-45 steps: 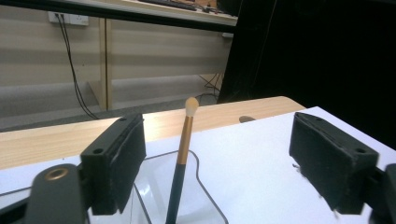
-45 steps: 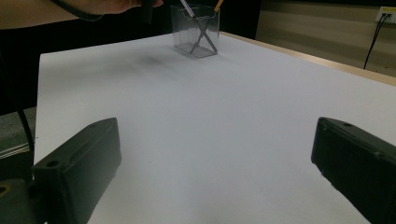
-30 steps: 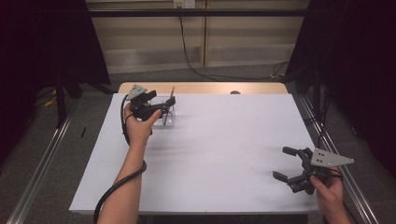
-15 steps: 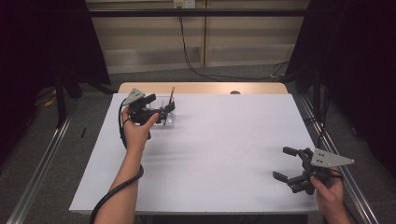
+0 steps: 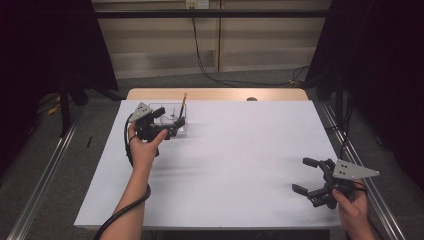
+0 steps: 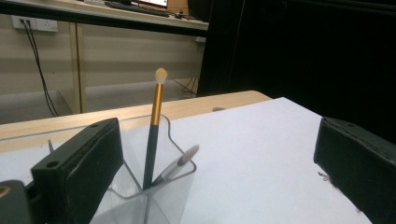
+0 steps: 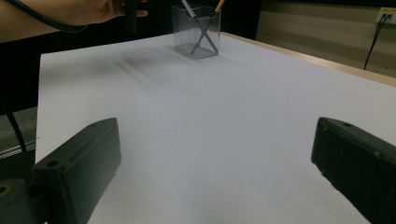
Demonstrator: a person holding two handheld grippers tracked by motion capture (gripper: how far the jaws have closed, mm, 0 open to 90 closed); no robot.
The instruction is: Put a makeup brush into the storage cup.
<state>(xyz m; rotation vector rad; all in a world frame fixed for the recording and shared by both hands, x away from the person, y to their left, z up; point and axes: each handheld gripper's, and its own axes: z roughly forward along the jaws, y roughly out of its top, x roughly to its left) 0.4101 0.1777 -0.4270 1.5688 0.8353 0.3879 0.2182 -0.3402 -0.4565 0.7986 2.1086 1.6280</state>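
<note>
A clear plastic holder stands at the far left of the white table. In it lean a black brush with a gold band and a shorter grey-tipped brush. My left gripper hovers just at the holder's near side, open, with nothing between its jaws. In the left gripper view the holder sits close to the left jaw. My right gripper rests open at the near right corner, far from the holder, with bare white table between its jaws.
A strip of wooden tabletop runs along the far edge, with a small dark spot on it. Metal rails flank the table on both sides. Cables lie on the floor behind.
My left gripper has drawn back a little toward the near side and left, away from the top of the holder. The right gripper has stayed put.
</note>
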